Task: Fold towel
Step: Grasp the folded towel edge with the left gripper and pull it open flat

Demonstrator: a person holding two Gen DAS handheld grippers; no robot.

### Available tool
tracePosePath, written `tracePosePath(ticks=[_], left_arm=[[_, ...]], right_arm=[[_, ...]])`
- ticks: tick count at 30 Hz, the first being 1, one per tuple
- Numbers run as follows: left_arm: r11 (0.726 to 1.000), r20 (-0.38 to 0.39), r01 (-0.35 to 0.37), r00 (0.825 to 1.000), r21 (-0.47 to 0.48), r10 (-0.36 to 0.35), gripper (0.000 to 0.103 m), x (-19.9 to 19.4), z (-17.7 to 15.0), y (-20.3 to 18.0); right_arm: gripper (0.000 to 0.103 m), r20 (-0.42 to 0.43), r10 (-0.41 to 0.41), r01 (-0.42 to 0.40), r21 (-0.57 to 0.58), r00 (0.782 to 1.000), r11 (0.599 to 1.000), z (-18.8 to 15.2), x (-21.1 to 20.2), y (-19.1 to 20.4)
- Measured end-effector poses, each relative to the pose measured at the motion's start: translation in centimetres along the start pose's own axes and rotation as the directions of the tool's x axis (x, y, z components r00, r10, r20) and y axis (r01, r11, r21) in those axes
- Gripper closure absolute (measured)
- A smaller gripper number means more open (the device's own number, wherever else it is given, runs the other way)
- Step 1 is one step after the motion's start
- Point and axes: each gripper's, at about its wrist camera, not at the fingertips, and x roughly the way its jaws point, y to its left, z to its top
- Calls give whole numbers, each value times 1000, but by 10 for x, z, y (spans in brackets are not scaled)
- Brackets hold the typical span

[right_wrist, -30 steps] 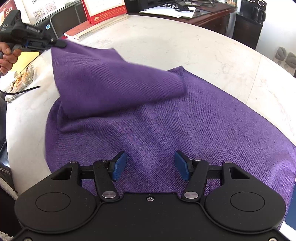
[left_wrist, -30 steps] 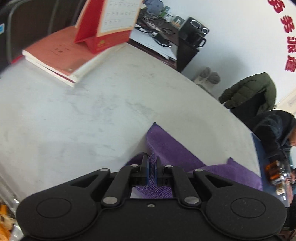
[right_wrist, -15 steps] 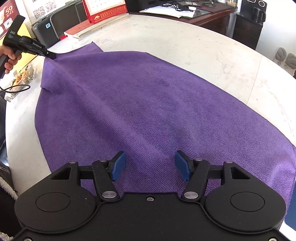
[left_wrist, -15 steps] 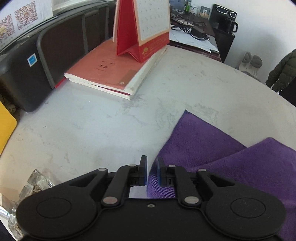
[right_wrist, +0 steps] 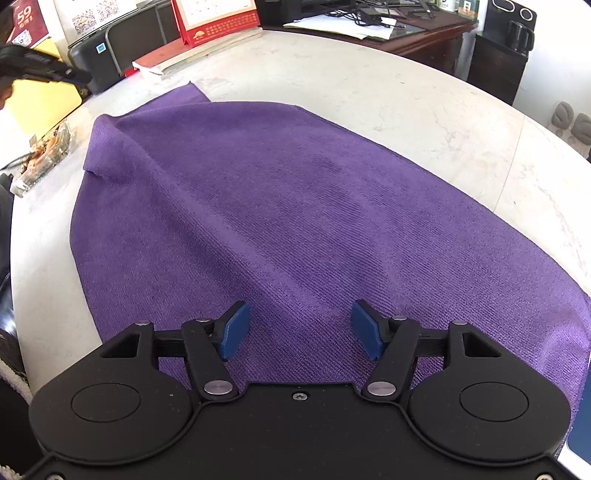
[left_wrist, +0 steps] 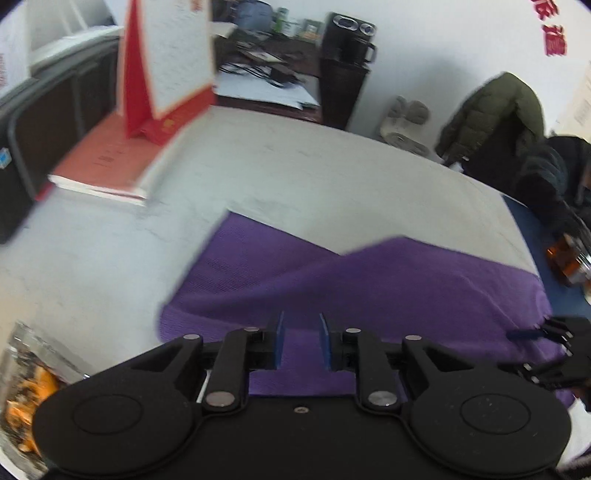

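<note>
The towel is ribbed, matt purple cloth — beyond it, the table looks like smooth, veined pale stone.

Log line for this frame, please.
left tongs: opening, empty | right tongs: open above purple microfibre towel | towel: spread on white marble table

the towel lies spread on the table. behind it, at the far edge, a calendar stands on a stack of books. a wrapped packet lies left of the towel.
</note>
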Motion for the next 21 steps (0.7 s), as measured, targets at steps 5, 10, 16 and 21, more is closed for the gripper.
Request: tracePosePath(ticks=[5, 10, 16, 21], left_arm=[[991, -113, 88, 991, 99, -77, 85, 52, -28, -48], [986, -141, 63, 989, 153, -42, 85, 82, -41, -61], [993, -171, 105, 981, 55, -94, 85, 75, -60, -48], [987, -181, 159, 971, 13, -154, 85, 68, -72, -41]], right_arm=[[39, -6, -9, 9, -22, 1000, 1000, 0, 1, 2], [39, -14, -29, 29, -45, 999, 999, 0, 2, 6], [38, -38, -44, 41, -65, 998, 997, 4, 4, 10], [39, -107, -60, 53, -65, 992, 996, 24, 3, 8]])
